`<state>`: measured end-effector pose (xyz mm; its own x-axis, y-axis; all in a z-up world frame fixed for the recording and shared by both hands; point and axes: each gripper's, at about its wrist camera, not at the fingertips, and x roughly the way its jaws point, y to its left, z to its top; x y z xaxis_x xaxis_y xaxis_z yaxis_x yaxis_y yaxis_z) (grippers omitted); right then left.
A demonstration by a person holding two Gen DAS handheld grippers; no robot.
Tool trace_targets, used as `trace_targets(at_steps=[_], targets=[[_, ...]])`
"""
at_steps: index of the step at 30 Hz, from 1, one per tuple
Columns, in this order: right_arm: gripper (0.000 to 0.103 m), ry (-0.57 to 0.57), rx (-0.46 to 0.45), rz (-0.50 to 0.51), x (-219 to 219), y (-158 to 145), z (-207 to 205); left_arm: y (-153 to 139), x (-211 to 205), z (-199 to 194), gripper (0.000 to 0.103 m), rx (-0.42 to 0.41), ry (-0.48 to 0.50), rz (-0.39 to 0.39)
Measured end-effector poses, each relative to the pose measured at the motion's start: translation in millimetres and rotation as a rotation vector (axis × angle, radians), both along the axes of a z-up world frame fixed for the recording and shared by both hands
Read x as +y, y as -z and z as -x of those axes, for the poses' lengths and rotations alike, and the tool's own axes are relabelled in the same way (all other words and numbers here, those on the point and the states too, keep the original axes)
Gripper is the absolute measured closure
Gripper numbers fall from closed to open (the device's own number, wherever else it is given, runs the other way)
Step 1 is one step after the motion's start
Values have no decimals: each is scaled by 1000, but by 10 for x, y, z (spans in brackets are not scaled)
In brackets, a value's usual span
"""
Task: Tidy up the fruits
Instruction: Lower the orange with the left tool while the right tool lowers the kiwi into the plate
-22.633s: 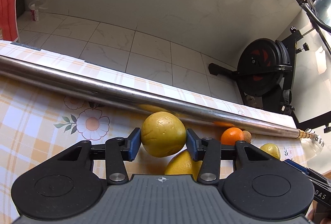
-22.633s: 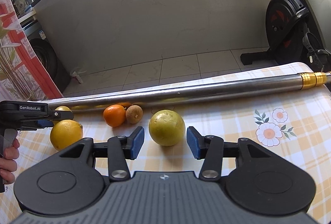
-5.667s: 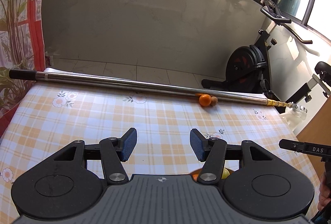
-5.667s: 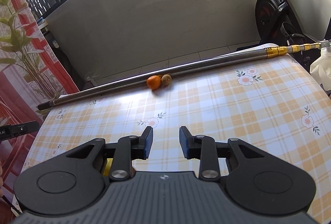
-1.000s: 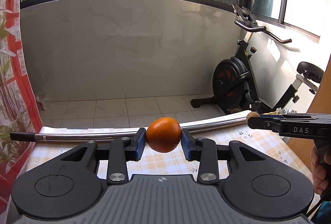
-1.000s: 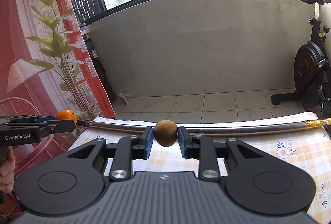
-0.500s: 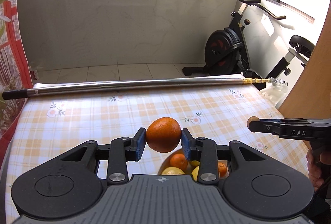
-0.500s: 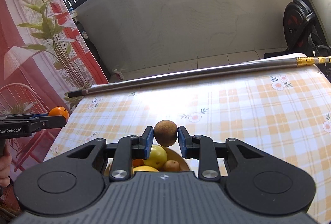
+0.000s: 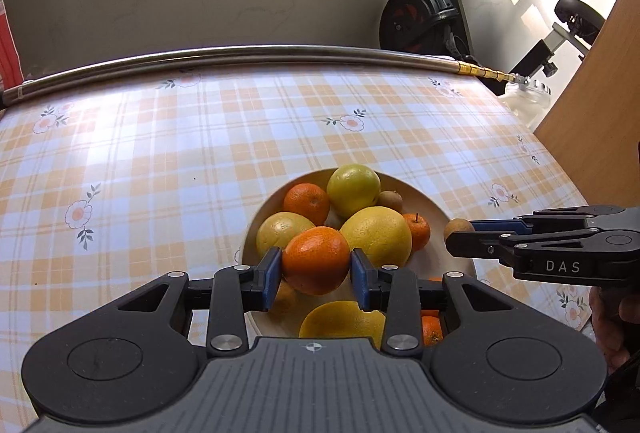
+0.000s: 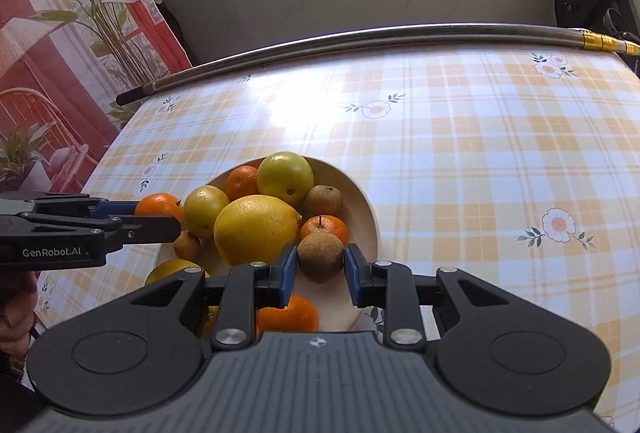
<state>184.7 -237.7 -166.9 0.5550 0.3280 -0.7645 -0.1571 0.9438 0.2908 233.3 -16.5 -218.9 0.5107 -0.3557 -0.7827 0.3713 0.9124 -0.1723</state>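
My left gripper point(image 9: 316, 275) is shut on an orange point(image 9: 315, 259) and hangs just above the cream fruit bowl point(image 9: 438, 209). My right gripper point(image 10: 320, 271) is shut on a brown kiwi point(image 10: 320, 255) over the bowl's right rim point(image 10: 366, 211). Inside the bowl lie a large yellow grapefruit point(image 10: 254, 229), a yellow-green citrus point(image 10: 285, 177), several mandarins and another kiwi point(image 10: 324, 199). Each gripper shows in the other's view: the right one with its kiwi point(image 9: 458, 227) from the right, the left one with its orange point(image 10: 158, 205) from the left.
The bowl stands near the front of a table with an orange checked floral cloth point(image 9: 200, 153). A long steel pole point(image 9: 256, 53) lies along the far edge. An exercise bike point(image 9: 424, 17) stands beyond on the right, a wooden panel point(image 9: 600, 73) at the right.
Both grippers have sunk and tipped downward toward the bowl, still holding the orange and the kiwi. The bowl now fills the middle of both views.
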Motion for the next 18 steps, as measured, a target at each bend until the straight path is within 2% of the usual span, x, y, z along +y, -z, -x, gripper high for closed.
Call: trace_targets(at_steps=[6,18], targets=[[74,-11,24,8,22,64,-15,107,-59,-15,64,36,5,-18],[74,-18,47,11,34,132,-57,148,-131,-13,64,39,26,-28]])
